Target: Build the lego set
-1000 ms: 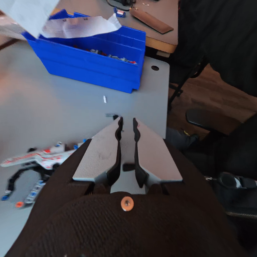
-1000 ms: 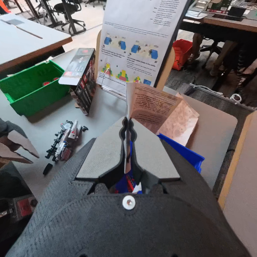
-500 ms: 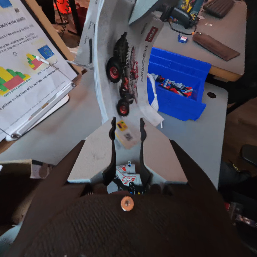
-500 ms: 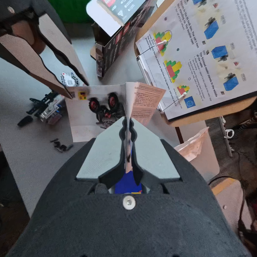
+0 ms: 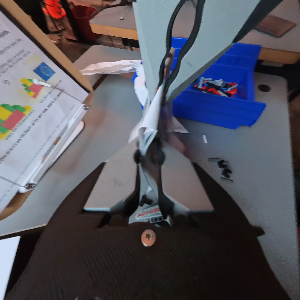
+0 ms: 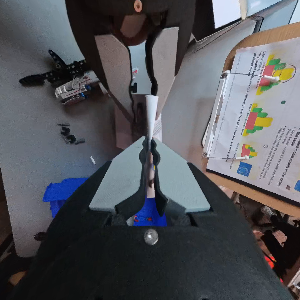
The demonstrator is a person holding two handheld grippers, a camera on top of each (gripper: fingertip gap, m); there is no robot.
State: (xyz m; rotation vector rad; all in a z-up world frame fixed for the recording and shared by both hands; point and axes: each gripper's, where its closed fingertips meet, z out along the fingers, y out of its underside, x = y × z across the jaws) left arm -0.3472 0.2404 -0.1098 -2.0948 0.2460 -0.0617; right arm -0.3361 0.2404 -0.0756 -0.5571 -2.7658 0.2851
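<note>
My right gripper is shut on the folded paper instruction booklet and holds it edge-on above the grey table. It comes in from the top of the left wrist view. My left gripper is open, its fingers on either side of the booklet's crumpled free end; it also shows in the right wrist view. The partly built white, black and red lego model lies on the table beside and below the left gripper.
A blue bin with several loose lego pieces stands at the back right. A clipboard with a printed guide leans at the left. Small black pieces and a white pin lie on the table.
The two grippers have come together. The booklet has swung edge-on and its free end now lies between my left fingers, which stand closer together than before. The right gripper stays shut on it.
</note>
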